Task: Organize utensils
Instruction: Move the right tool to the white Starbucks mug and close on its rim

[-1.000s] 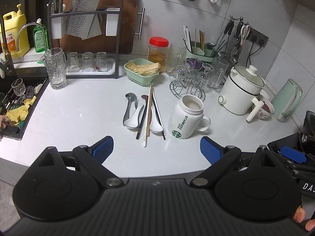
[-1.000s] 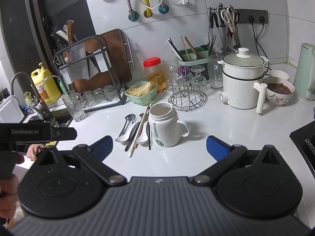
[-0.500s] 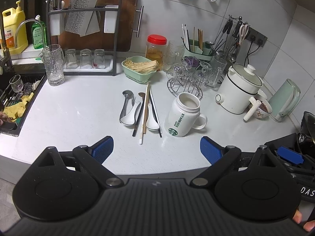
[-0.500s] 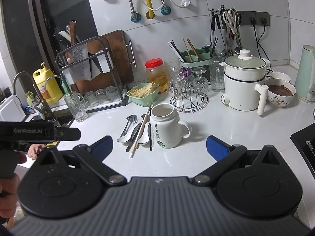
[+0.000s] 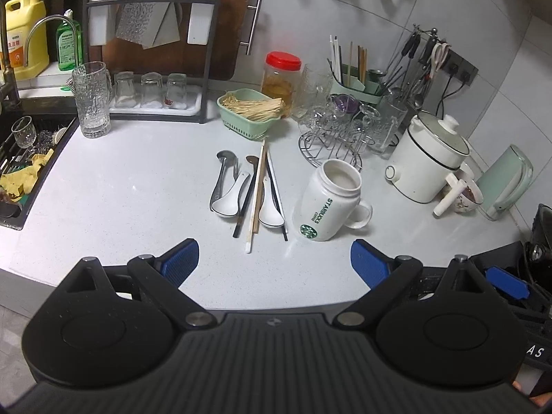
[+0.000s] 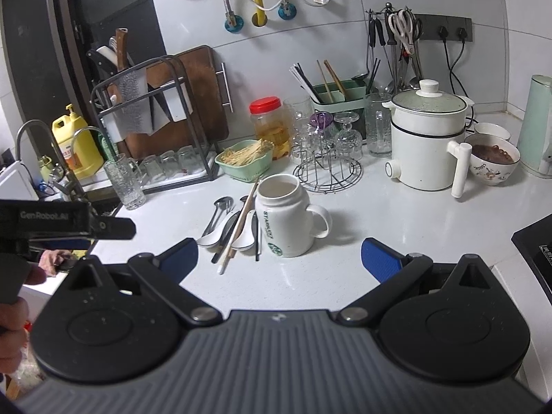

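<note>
A loose pile of utensils [image 5: 248, 189] lies on the white counter: two white ceramic spoons [image 5: 229, 200], metal spoons [image 5: 222, 172], and wooden, white and black chopsticks [image 5: 257, 189]. The same pile of utensils [image 6: 231, 227] shows in the right wrist view. To the pile's right stands a white Starbucks mug [image 5: 327, 201], upright and open-topped, the mug [image 6: 284, 215] with its handle to the right. My left gripper [image 5: 274, 257] hovers open over the counter's near edge, short of the pile. My right gripper [image 6: 279, 257] is open too, just in front of the mug, holding nothing.
A green utensil caddy [image 5: 355, 84] with chopsticks stands at the back, by a wire glass rack [image 5: 331, 138], a green basket [image 5: 250, 112], a red-lidded jar [image 5: 281, 76] and a white electric pot [image 5: 427, 158]. A sink [image 5: 20, 165] lies left; a stove edge [image 6: 538, 241] right.
Both grippers have drawn back and risen slightly, so the counter items look a little farther off. Nothing on the counter has moved and both grippers have stayed open.
</note>
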`<state>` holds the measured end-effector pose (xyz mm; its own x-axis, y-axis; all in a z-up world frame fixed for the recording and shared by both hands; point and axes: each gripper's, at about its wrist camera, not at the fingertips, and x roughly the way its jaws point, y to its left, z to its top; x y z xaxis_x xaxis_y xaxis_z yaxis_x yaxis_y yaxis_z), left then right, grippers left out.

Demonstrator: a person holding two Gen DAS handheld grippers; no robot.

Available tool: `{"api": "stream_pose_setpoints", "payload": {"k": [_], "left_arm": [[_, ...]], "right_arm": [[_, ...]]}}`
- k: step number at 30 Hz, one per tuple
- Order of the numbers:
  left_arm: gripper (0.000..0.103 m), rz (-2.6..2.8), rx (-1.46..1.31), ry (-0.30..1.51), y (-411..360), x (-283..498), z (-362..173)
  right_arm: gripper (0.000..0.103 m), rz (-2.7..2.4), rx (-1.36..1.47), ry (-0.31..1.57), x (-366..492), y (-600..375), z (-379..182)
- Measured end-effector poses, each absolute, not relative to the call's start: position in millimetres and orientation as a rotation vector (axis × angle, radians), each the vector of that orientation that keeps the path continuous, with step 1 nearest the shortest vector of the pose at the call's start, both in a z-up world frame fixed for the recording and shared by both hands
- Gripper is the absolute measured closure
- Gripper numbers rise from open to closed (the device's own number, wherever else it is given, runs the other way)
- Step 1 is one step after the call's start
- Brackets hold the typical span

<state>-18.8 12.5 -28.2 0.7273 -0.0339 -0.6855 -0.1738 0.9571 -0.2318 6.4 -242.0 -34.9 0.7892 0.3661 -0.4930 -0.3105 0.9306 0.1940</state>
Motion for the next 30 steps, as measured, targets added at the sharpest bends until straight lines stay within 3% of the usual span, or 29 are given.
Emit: {"api": "stream_pose_setpoints", "payload": {"k": [30], "left_arm": [[0.006,0.032,-0.32,0.871,60.1,72.5,-78.4]], "right_arm": [[0.002,0.332,0.043,0.536,72.6,-208.5,-75.7]]}}
